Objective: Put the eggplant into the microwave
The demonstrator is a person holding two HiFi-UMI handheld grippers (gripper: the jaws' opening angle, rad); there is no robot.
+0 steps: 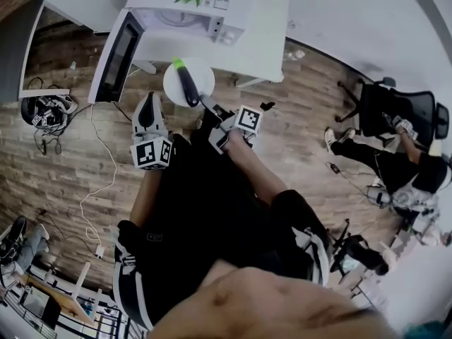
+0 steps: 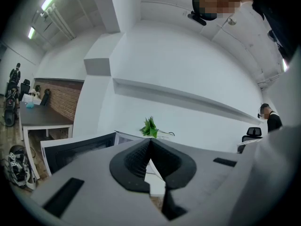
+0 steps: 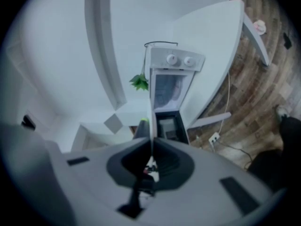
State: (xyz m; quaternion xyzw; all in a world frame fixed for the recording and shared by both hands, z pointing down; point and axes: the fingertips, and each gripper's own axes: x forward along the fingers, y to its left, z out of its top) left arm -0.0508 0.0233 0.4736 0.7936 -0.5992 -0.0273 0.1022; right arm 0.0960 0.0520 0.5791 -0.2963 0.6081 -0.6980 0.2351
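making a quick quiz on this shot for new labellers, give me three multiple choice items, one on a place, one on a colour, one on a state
1. Where does the eggplant lie?
A. inside the microwave
B. on the round white surface
C. on the wooden floor

2. What colour is the eggplant's stem end?
A. red
B. yellow
C. green

3. How is the microwave's door?
A. swung open
B. shut
C. taken off

Key: 1 B, the eggplant rests on the round white surface in front of the microwave. 2 C, its stem end is bright green. 3 A, the dark door stands out to the side.
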